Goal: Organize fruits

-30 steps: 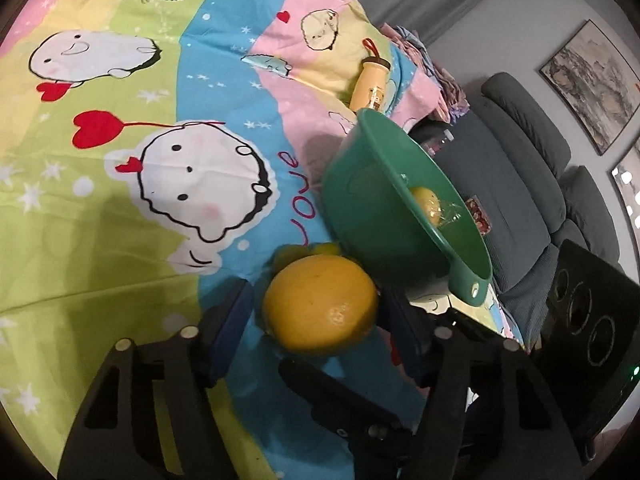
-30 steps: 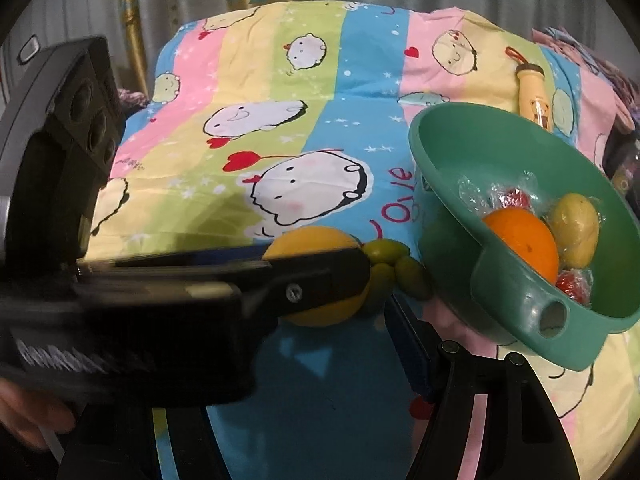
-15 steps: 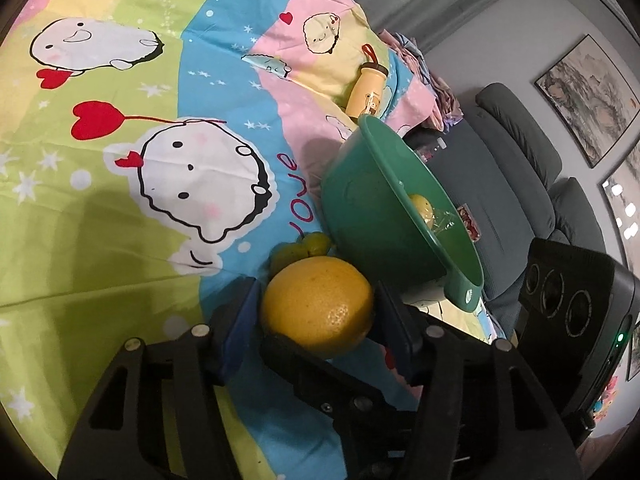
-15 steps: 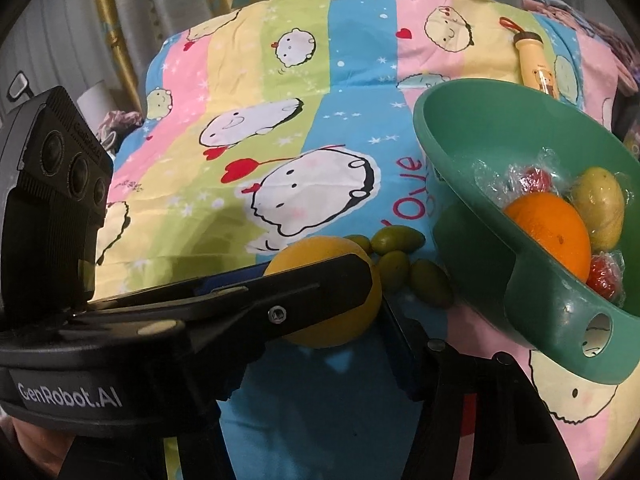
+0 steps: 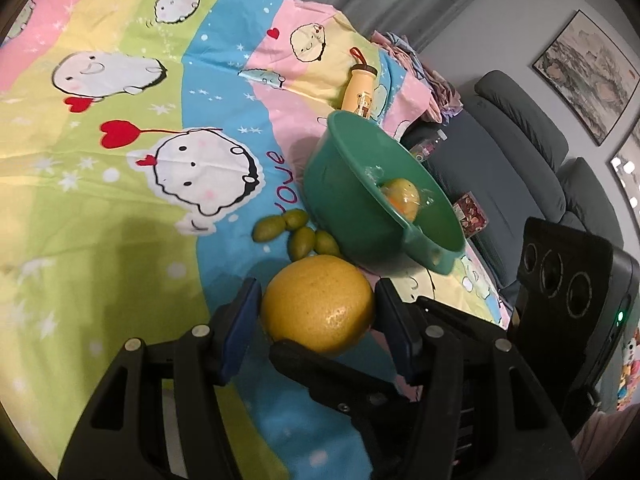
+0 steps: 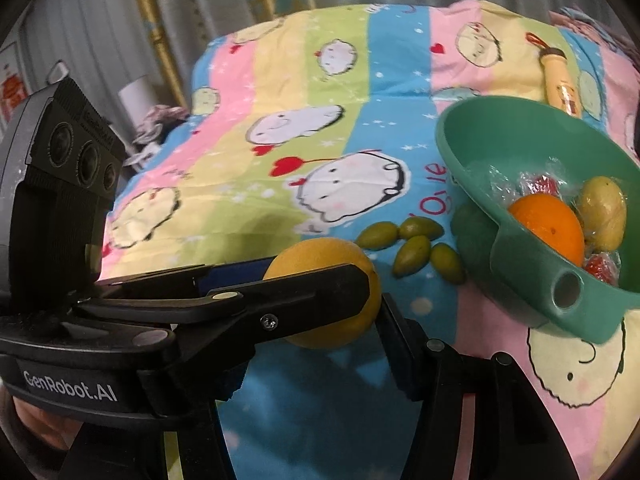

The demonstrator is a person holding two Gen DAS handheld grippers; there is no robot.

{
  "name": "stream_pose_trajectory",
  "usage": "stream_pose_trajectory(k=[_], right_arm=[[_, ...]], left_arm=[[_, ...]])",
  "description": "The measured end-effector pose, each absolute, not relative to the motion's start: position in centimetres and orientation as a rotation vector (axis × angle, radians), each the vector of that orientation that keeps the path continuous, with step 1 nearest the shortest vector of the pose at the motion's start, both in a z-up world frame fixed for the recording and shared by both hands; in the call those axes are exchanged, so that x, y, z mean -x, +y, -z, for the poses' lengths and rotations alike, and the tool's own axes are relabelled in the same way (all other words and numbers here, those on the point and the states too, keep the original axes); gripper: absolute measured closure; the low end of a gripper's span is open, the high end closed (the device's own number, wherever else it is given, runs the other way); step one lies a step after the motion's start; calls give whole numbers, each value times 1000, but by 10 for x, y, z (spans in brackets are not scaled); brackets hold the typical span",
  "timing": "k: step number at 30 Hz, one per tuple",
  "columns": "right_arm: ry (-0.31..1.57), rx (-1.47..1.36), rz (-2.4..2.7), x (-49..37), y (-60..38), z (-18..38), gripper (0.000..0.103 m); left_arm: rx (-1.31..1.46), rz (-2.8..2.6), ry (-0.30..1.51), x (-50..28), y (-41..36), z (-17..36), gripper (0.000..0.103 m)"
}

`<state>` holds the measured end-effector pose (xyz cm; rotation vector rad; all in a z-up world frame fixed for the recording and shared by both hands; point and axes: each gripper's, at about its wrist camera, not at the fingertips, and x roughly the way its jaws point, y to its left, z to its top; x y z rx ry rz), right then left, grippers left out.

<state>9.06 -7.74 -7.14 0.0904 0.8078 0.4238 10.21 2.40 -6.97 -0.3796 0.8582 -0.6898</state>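
My left gripper and my right gripper both pinch the same big yellow fruit, each with a pad on either side of it. Both sets of jaws have just been closing, with the fruit between them. From the right wrist view, one left finger lies across the front of the fruit. The fruit hangs over the blue stripe of the cloth, near the front edge.

Just beyond it, four small green fruits lie loose on the cloth, close together, beside the green bowl.

Bowl contents: one orange, one yellow-green fruit, and red pieces in clear wrap. The bowl's handle points toward me.

Behind the bowl a yellow bottle lies on the cloth.
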Motion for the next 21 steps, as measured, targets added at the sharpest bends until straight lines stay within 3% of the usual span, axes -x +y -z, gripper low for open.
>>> stream_pose_trajectory(k=[21], right_arm=[[713, -109, -556, -29, -110, 24, 43]], left_arm=[[285, 609, 782, -35, -8, 11, 44]])
